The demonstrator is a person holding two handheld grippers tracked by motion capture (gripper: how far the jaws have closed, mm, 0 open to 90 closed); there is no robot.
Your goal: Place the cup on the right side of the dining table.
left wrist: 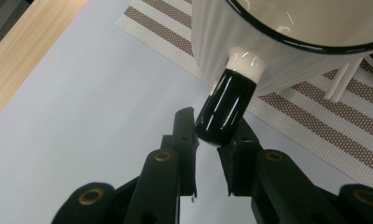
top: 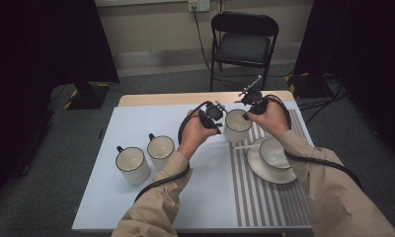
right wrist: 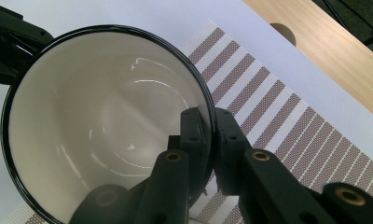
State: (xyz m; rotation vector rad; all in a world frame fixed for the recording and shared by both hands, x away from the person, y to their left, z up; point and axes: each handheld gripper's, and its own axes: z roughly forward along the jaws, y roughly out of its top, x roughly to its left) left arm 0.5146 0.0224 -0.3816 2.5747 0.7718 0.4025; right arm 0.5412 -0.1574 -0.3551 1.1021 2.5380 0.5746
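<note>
The left tool (left wrist: 207,135) is clamping the black handle (left wrist: 225,106) of a white mug (top: 237,126), its two jaws pressing on the handle's lower end. The right tool (right wrist: 211,135) is pinching the same mug's black rim (right wrist: 208,100), one jaw inside the wall and one outside. In the high view the left tool (top: 216,117) is sitting at the mug's nine o'clock and the right tool (top: 247,109) at about one o'clock.

The mug is resting on the worktop (top: 136,128) near its far centre, on the left edge of a striped placemat (top: 269,197). At its five o'clock, close by, a saucer (top: 264,170) is carrying a cup (top: 274,152), with a white stick (top: 245,146) lying across the saucer's near-left rim.

Two more mugs (top: 161,150) (top: 132,164) are standing side by side at the held mug's eight o'clock, well apart from it, their handles pointing to the far side. That is making three mugs, one cup and one saucer.

Open room is lying along the worktop's left part, beyond those two mugs, and across the whole near strip. The far wooden edge (top: 151,99) is running just behind the tools, and a folding chair (top: 244,42) is standing at twelve o'clock past it.
</note>
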